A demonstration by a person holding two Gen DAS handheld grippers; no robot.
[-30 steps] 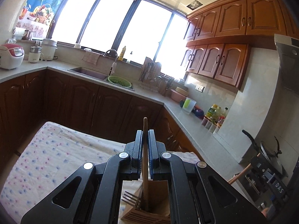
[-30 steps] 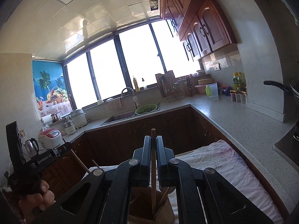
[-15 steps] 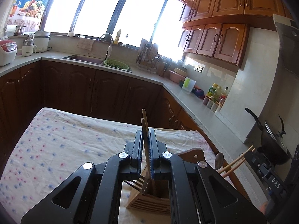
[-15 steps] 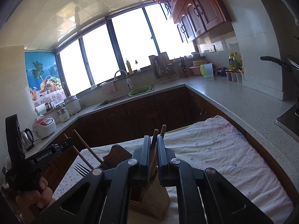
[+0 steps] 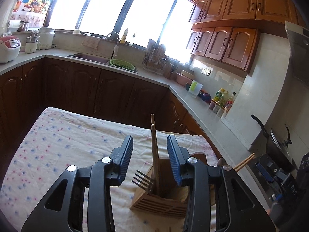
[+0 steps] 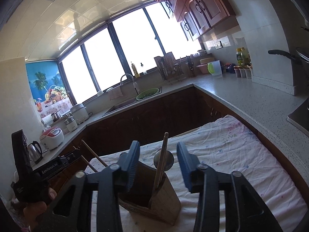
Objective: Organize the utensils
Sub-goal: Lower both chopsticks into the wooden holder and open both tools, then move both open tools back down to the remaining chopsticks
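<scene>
The left tool (image 5: 150, 158) has just opened, its chopsticks (image 5: 155, 154) standing free in the wooden holder (image 5: 160, 201) on the cloth-covered counter (image 5: 58, 145). The right tool (image 6: 158, 164) has likewise just opened, leaving its chopstick (image 6: 161, 160) in the holder. Release step; next, I judge, both withdraw upward cleanly.

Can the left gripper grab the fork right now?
Probably yes. The left gripper is open just above the fork, which sticks out of the holder. Only the chopsticks stand close beside it.
</scene>
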